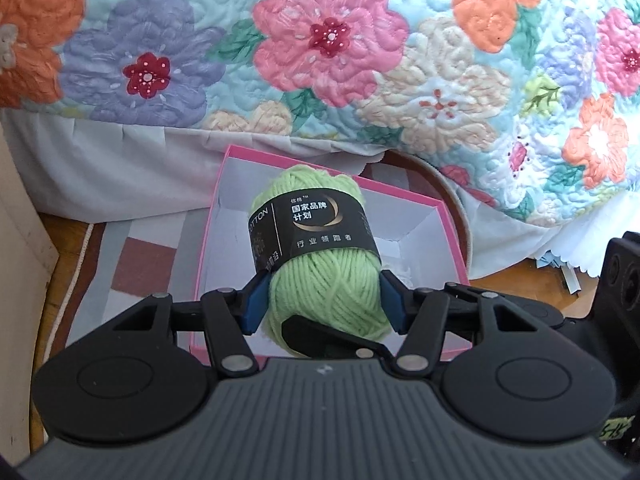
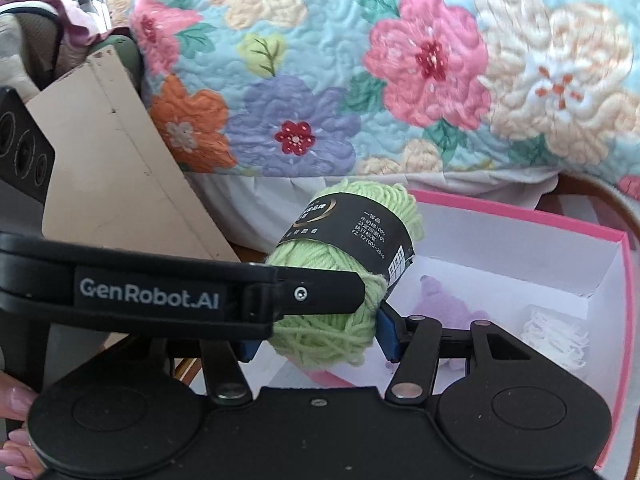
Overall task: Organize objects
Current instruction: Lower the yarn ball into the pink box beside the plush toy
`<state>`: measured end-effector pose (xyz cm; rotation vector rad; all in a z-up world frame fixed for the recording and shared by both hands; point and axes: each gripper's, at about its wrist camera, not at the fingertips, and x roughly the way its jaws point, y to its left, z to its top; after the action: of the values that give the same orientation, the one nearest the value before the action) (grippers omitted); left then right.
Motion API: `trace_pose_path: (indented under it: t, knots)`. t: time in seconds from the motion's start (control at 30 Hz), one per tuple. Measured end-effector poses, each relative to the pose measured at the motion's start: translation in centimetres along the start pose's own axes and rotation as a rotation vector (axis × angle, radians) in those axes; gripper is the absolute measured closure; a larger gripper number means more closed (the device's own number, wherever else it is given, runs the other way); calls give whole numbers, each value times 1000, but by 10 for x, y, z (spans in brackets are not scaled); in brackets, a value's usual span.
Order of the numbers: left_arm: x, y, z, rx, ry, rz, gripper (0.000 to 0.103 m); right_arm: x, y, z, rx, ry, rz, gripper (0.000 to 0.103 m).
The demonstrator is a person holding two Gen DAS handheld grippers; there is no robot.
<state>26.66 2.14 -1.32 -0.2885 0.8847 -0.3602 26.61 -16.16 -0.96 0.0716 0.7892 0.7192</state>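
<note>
A light green yarn ball (image 1: 324, 280) with a black paper band is held over a pink box (image 1: 448, 216) with a white inside. My left gripper (image 1: 322, 300) is shut on the yarn ball, its blue pads pressing both sides. In the right wrist view the same yarn ball (image 2: 340, 264) sits between my right gripper's (image 2: 316, 334) blue pads, and the left gripper's black finger (image 2: 320, 294) crosses in front of it. The pink box (image 2: 624, 288) holds a purple soft toy (image 2: 440, 304) and a white fluffy item (image 2: 556, 332).
A floral quilt (image 1: 320, 48) hangs over the bed edge right behind the box. A beige board (image 2: 120, 168) leans at the left. The box stands on a patchwork mat (image 1: 136, 264) on a wooden floor (image 1: 516, 272).
</note>
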Motion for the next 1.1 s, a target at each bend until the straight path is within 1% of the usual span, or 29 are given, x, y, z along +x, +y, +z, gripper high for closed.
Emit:
trace_pose_path:
  t: [0.07,0.13,0.2,0.33,0.37,0.43,0.47,0.57,0.7,0.77,0.87,0.93,1.03,1.1]
  knots:
    - [7,2,0,12,0,-1,47,7,-2,0,-21,4,-17,43]
    - [16,3,-1,34,0,1,47,14,-6,-1,-14,17,-26,44]
    - [28,4,-2,66,17,9,47,22,-11,-2,8,41,-36,45]
    - [49,10,-7,80,48,22,47,41,-20,-3,17,92,-60,46]
    - [52,13,-8,69,44,12,47,44,-20,-3,3,96,-75,46]
    - [57,24,-9,22,17,-35,48,47,-17,-4,-36,82,-120,46]
    - [60,28,-10,10,18,-42,48,49,-18,-4,-40,85,-125,46]
    - [63,30,-10,23,19,-32,48,54,-21,-4,-21,87,-120,46]
    - [70,35,-11,5,37,-10,50,66,-18,-3,-71,120,-144,45]
    - [70,38,-12,-2,38,4,51,71,-19,-2,-62,135,-131,45]
    - [68,44,-12,3,28,5,52,73,-21,-1,-46,132,-107,45]
    - [68,48,-12,-9,32,-3,54,76,-22,-2,-33,136,-102,45]
    - [70,48,-12,-5,34,2,57,81,-26,-4,-21,156,-122,45]
    - [72,48,-13,3,39,4,66,85,-30,-7,-14,183,-150,44]
